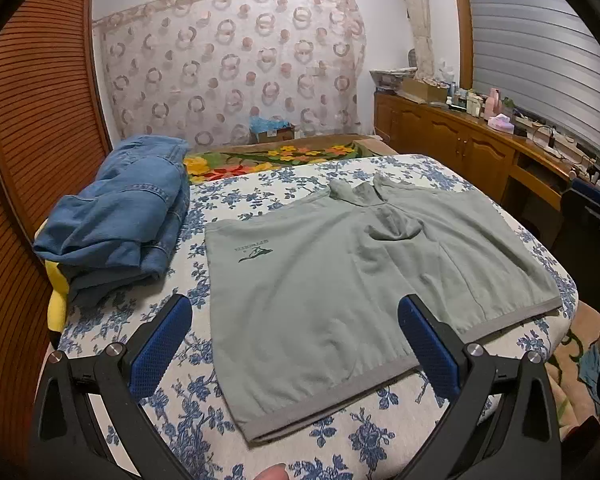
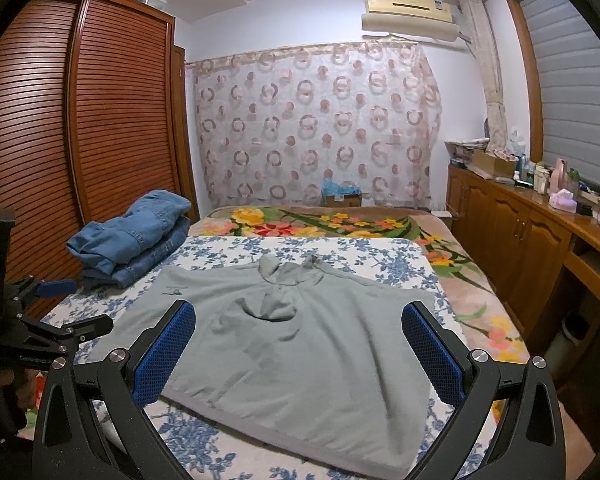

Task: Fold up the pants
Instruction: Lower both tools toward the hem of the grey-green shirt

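The grey-green pants (image 1: 340, 280) lie spread flat on the blue-flowered sheet (image 1: 260, 188), waistband toward the near edge of the bed, the two legs running away from it. A small dark logo (image 1: 254, 254) shows on one leg, and the cloth is bunched into a fold at the crotch (image 1: 394, 226). In the right wrist view the pants (image 2: 300, 344) take up most of the middle of the sheet (image 2: 340, 252).

The left gripper (image 1: 294, 350) is released, its blue pads wide apart, above the waistband and holding nothing. The right gripper (image 2: 298, 350) is likewise spread open over the near hem, with nothing between its pads. The left gripper (image 2: 60, 308) also shows at the edge of the right wrist view, beside the pants.

Containers: a cardboard box (image 2: 342, 199) stands beyond the far end of the sheet, against the patterned curtain (image 2: 316, 120), with blue material in it; what that material is cannot be made out at this distance. A second open box (image 2: 494, 162) sits on the wooden sideboard (image 2: 512, 216) among bottles and small items.

Edges and room: a pile of folded jeans (image 1: 120, 216) lies on the sheet just beside the pants, near the slatted wardrobe (image 1: 32, 120). Bare sheet shows between the pants and the jeans and along the near edge. A floral blanket (image 2: 320, 218) covers the bed past the far edge of the sheet.
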Motion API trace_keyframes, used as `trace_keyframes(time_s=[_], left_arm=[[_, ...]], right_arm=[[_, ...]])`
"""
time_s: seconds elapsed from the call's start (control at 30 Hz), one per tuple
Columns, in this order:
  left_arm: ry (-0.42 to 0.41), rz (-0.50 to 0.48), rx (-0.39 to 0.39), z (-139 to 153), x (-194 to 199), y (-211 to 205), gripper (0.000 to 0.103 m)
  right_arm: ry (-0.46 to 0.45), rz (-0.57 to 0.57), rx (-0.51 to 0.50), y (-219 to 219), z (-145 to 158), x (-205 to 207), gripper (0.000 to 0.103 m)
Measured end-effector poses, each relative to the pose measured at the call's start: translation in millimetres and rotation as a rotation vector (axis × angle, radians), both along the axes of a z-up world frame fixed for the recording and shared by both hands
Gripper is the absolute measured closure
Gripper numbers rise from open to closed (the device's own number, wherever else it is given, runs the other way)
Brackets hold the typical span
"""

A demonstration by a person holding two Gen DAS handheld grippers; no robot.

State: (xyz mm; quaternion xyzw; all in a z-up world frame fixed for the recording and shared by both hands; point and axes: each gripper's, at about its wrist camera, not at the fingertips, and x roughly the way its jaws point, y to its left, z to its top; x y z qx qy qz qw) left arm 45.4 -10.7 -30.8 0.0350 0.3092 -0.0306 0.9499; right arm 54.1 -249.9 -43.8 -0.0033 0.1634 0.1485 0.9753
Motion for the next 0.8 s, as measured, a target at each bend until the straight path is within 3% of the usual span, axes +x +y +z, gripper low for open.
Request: trace_keyframes(time_s=[0.2,0.5,0.7,0.8], left_arm=[[0.016,-0.025,0.021,-3.6,11.5,-4.6,0.000],[0.061,-0.078,-0.016,-6.7,32.6,-6.5,0.000],[0.082,-0.129,-0.052,-14.3,41.6,-6.3,0.000],[0.108,-0.153,-0.060,-22.1,45.7,-8.7,0.000]], right_arm=[[0.009,-0.006,-0.028,-3.2,-1.2,5.8,0.000],[0.069,0.025,0.000,-11.3,-2.7,22.1,0.002],[0.117,0.035,-0.025,-26.1,-3.5,39.7,0.012],[0.165,0.032,-0.021,-38.5,-6.8,56.7,0.023]])
